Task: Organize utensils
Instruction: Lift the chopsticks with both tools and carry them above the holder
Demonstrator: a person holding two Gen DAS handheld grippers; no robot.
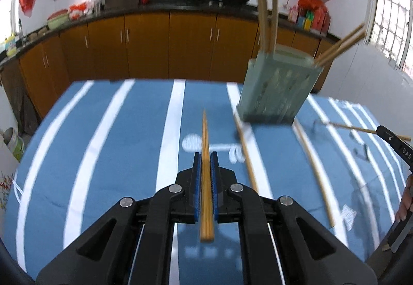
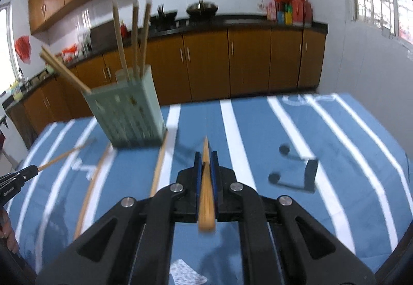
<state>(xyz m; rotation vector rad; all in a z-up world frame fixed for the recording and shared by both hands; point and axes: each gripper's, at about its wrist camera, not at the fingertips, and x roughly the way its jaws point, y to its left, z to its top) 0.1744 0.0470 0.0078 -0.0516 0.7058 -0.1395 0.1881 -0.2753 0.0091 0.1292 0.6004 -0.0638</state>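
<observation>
My left claw [image 1: 205, 156] and right claw [image 2: 205, 156] each pinch one chopstick [image 1: 205, 181] lengthwise above the worktop [image 1: 116, 130], holder [image 1: 278, 88] far ahead. Judged light, stiff and slippery: grip mid-shaft; two more [image 1: 246, 153] lie near the holder.

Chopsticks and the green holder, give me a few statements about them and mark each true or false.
1. The left tool is shut on a chopstick. True.
2. The right tool is empty. False: it grips a chopstick too.
3. The green holder already has chopsticks standing in it. True.
4. The holder lies tipped on its side. False: it stands on the striped tablecloth.
5. No chopsticks remain on the cloth. False: two loose chopsticks lie near the holder.
</observation>
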